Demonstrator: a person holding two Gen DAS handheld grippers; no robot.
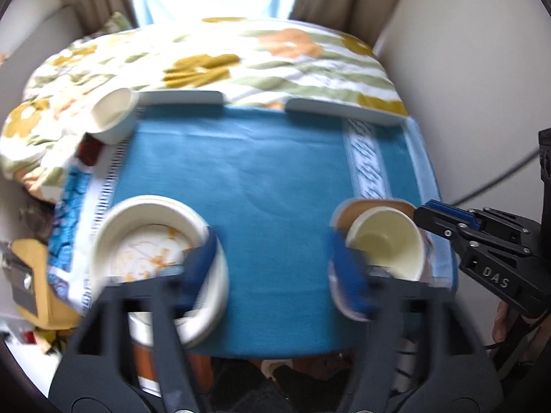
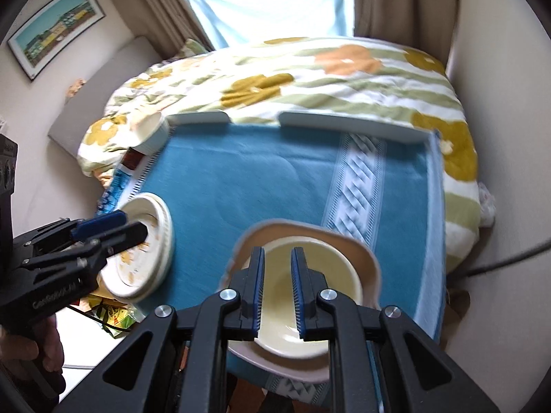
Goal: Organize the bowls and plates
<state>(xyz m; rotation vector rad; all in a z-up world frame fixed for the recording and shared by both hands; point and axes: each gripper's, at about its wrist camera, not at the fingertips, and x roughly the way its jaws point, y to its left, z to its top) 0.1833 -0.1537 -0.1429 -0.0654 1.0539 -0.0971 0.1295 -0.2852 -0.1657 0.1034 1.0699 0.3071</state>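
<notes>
A blue towel [image 1: 241, 186] covers the tray. At its near left stands a white bowl with orange smears [image 1: 151, 247], stacked on other white dishes; it also shows in the right wrist view [image 2: 144, 251]. At the near right a cream bowl [image 1: 389, 244] sits on a tan plate [image 2: 310, 230]. My left gripper [image 1: 275, 268] is open, wide apart, its left finger at the smeared bowl's rim. My right gripper [image 2: 277, 289] hovers over the cream bowl [image 2: 330, 275], jaws narrowly apart and empty. A third white bowl [image 1: 113, 110] sits tilted at the far left corner.
The tray's white rim [image 1: 186, 98] borders a floral duvet [image 1: 275, 51] behind. A wall stands to the right, a cable [image 2: 502, 261] runs there. Clutter and a yellow bag [image 1: 44, 292] lie left of the tray.
</notes>
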